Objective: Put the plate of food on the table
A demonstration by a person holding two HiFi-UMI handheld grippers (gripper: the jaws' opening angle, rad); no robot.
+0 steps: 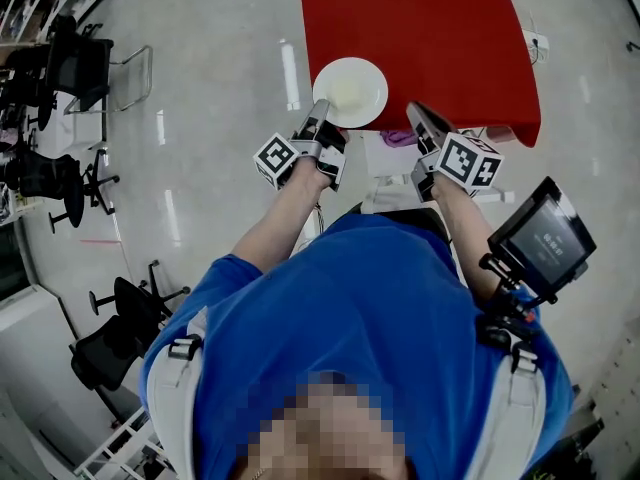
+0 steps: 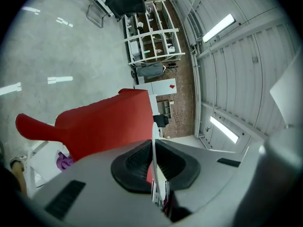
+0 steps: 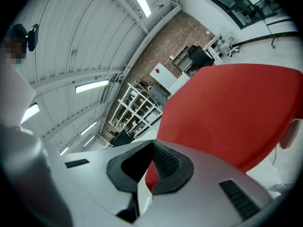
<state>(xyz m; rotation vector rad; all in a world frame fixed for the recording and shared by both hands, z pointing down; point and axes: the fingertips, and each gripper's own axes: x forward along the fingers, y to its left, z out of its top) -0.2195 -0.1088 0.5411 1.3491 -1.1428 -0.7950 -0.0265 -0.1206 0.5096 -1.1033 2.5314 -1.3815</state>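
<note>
A round white plate (image 1: 352,90) hangs over the near edge of the red table (image 1: 420,28); what lies on it I cannot make out. My left gripper (image 1: 322,110) is shut on the plate's near-left rim. In the left gripper view that rim shows as a thin white edge (image 2: 153,157) pinched between the black pads of the left gripper (image 2: 153,144), with the red table (image 2: 104,122) ahead. My right gripper (image 1: 424,116) is to the right of the plate, apart from it. The right gripper (image 3: 152,144) has its pads together with nothing between them, and the red table (image 3: 227,112) lies ahead.
A white seat holding a purple thing (image 1: 398,140) stands just under the table's near edge, between the grippers. Black office chairs (image 1: 80,68) stand on the grey floor at the left. A screen device (image 1: 545,238) hangs at the person's right side. White shelving (image 2: 151,41) lines the far wall.
</note>
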